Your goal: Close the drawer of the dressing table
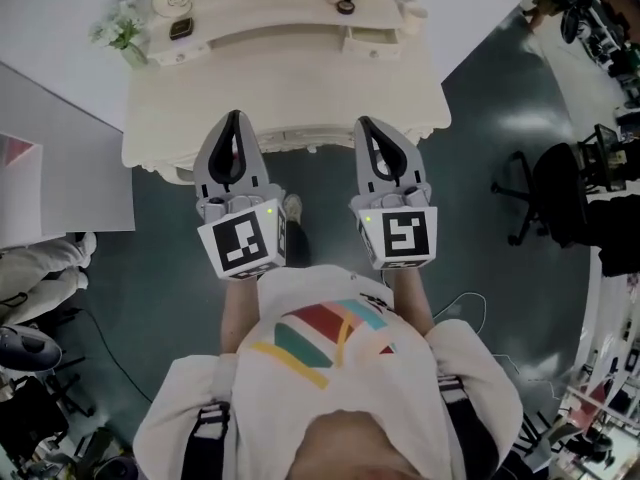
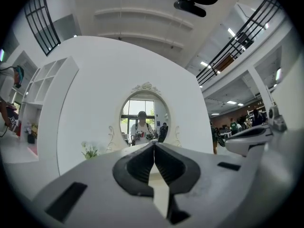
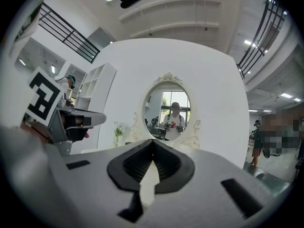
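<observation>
— Where's the drawer?
— One small drawer (image 1: 372, 41) juts out of the upper tier of the bench (image 1: 300, 88), at one o'clock.
— And the claws?
— Two: the left claw (image 1: 234, 118) and the right claw (image 1: 364, 123), both pinched shut and empty, tips at the bench's near edge. One flower sprig (image 1: 122, 33) at ten o'clock.

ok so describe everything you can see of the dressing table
The dressing table looks like cream-painted wood, with a scalloped front edge and a raised back tier of small drawers; the right small drawer seems to stick out a little. An oval mirror in a scrolled frame rises behind. White flowers stand at its left back corner. The left gripper and right gripper, both shut, point at its front; whether they touch it cannot be told.
</observation>
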The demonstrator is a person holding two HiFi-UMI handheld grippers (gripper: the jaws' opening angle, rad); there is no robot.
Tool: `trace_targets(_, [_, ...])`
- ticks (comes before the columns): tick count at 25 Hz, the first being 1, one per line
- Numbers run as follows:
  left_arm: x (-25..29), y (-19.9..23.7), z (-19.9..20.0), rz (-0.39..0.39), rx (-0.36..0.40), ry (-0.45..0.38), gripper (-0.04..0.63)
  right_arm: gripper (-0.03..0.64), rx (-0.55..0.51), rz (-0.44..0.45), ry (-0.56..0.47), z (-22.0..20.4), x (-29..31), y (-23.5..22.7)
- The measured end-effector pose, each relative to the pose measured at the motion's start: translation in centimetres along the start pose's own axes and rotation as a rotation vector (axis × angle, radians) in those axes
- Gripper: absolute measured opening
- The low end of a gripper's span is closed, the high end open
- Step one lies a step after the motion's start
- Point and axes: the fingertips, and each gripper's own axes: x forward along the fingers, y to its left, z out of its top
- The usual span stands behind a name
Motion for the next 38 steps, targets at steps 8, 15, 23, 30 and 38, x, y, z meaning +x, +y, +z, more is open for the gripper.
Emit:
trace_targets(8, [9.8,4.5,1.1,-0.017,0.009,-0.023,0.008,0.000,0.094,0.039,-0.034,2.6,10.2,-1.0])
trace_targets(15, [17.3,6.9,1.2,-0.050,0.022,-0.041,0.008,0.000,0.090,-0.005,-0.042,3.1,17.6,-2.6])
trace_targets(23, [21.7,7.4,0.1,-0.071,0.014,-0.013,0.008,0.000,0.094,-0.025,-0.033,2.7,21.7,-3.8])
trace_targets(30, [22.8,5.7,-0.3,-0.079,0.008,0.002,0.008,0.000,0.089,-0.027,-0.040,2.7,22.6,-5.0])
trace_targets(38, [23.1,5.2,-0.6,-0.039,0.030,0.050,0.008,0.000,0.097,0.028,-0.048,2.5,23.3,-5.3])
